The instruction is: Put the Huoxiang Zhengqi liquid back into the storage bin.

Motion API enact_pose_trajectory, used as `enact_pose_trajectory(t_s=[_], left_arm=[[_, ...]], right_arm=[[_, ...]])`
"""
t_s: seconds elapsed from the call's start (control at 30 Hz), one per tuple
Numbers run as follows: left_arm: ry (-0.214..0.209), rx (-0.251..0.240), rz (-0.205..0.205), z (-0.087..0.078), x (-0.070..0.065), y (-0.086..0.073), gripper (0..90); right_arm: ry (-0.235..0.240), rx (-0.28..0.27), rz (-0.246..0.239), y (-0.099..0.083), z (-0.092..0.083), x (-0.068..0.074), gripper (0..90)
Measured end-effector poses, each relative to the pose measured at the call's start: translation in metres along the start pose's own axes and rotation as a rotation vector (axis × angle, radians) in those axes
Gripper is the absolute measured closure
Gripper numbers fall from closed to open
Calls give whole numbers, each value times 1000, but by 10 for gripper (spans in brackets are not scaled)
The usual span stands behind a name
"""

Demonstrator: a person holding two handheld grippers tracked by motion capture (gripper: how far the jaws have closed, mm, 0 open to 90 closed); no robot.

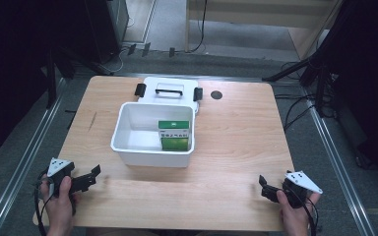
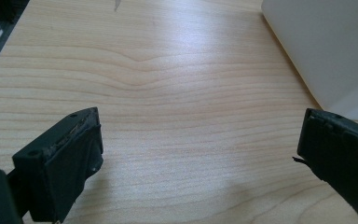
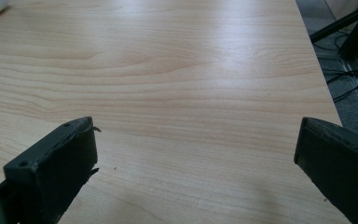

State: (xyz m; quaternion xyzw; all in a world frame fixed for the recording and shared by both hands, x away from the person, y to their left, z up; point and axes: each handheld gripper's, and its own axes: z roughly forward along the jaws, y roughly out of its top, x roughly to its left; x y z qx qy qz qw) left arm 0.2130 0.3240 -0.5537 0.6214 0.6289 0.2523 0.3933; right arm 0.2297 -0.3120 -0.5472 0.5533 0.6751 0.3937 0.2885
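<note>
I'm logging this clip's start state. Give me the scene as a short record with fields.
surface: wooden table
container: white storage box, open, mid-table
lid: white lid with black handle and latches, lying behind the box
contents: green and white carton, at the box's right side
left hand-held gripper: open, over bare wood near the table's front left
right hand-held gripper: open, over bare wood near the front right
</note>
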Motion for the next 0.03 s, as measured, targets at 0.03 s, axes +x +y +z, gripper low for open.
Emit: enact_pose_trajectory(t_s=[0.03], left_arm=[[4,-1,6,0,-1,0,10]], right_arm=[[5,-2,1,0,0,0,0]])
